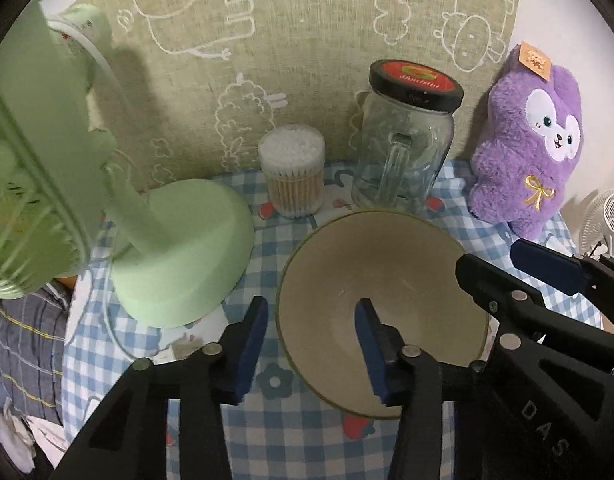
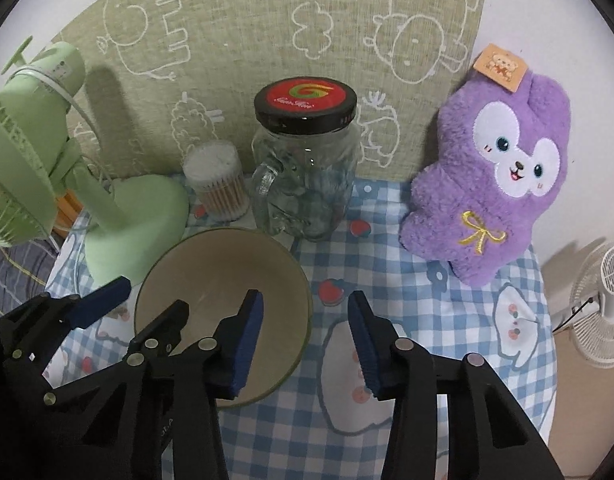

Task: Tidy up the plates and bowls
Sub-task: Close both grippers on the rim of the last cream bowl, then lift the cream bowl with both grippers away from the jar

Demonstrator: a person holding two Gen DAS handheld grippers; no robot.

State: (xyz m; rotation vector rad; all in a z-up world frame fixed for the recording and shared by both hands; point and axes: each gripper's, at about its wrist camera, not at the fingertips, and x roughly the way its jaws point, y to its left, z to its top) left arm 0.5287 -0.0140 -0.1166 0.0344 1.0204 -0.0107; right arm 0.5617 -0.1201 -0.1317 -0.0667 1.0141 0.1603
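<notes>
Bowl (image 1: pixel 381 312) sits mid-tablecloth (image 1: pixel 291 440), in front of the glass jar (image 1: pixel 407 140). My left gripper (image 1: pixel 311 350) and right gripper (image 2: pixel 305 344) each straddle a rim, half-open, not yet pinching. I should close both evenly, then lift level.

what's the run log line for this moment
stage: reach | left tool: open, straddles bowl rim | right tool: open, straddles opposite rim | bowl: on table, empty, not lifted

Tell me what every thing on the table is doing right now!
bowl: upright, empty, a gripper at each side
left gripper: open, straddling the bowl's rim
right gripper: open, straddling the opposite rim
jar: upright, lid on
cotton swab tub: upright, full
plush toy: leaning on the wall
</notes>
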